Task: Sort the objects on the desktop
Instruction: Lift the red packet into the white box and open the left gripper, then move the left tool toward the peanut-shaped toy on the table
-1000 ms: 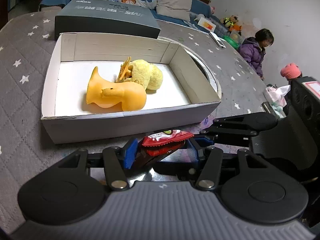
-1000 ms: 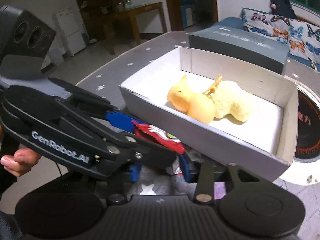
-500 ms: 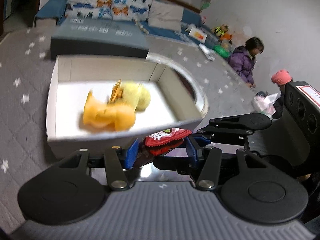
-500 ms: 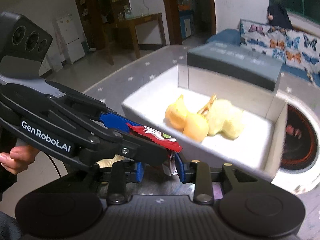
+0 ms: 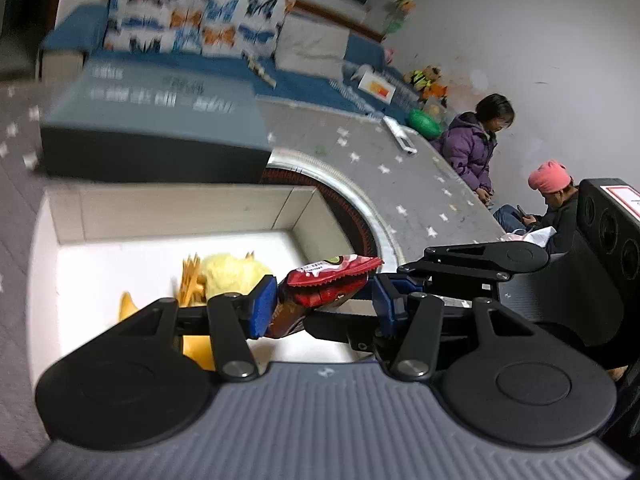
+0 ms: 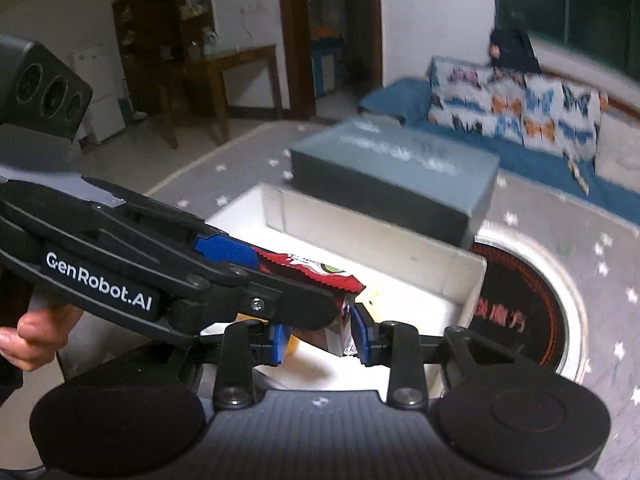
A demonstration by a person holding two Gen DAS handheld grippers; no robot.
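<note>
Both grippers are pinching one red snack packet: left gripper and right gripper are gripping it equally near, its long axis crossing the left jaws, hanging directly above the white box holding yellow toys.
</note>
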